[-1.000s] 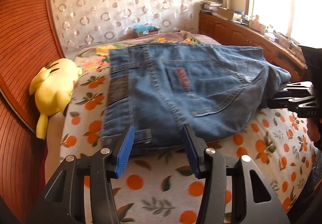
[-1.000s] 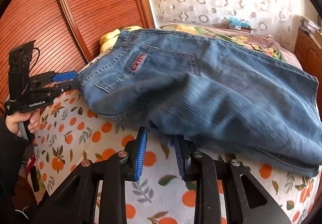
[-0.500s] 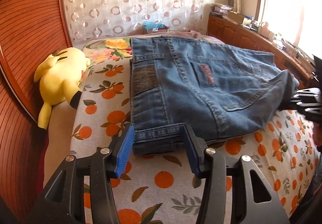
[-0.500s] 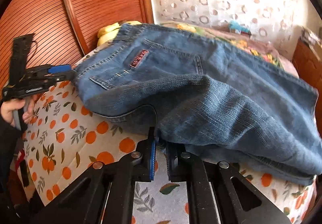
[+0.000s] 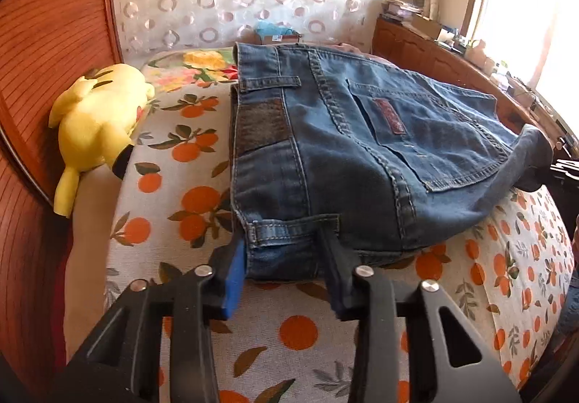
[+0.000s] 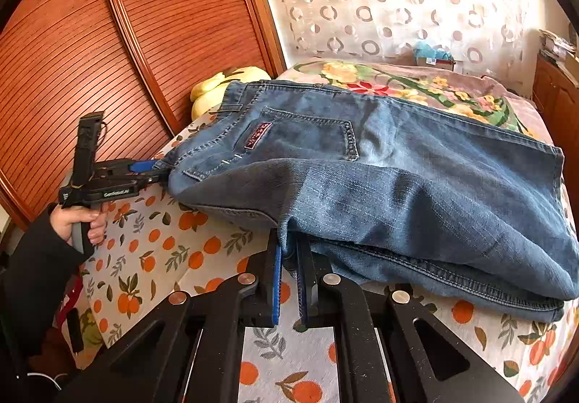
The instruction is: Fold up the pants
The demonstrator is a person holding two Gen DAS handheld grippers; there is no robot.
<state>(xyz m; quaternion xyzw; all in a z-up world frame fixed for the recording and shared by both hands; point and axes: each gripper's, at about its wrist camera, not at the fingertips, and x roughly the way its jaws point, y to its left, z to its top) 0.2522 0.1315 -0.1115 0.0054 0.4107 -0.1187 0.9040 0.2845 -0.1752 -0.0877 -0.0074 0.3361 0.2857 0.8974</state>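
Fingers of my right gripper [image 6: 289, 258] clamped on jeans [image 6: 398, 186] crotch fold; left gripper [image 5: 286, 251] fingers apart, straddling the waistband, jeans lengthwise rightward.

Faded denim pants [image 5: 362, 164], matt black claw [image 5: 286, 258], seemingly plush toy [image 5: 97, 117]

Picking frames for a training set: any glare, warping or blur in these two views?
Left wrist view: window blown out at upper right; wardrobe door bowed by the fisheye. Right wrist view: even light, jeans stitching sharp, dark vignette in the corners.
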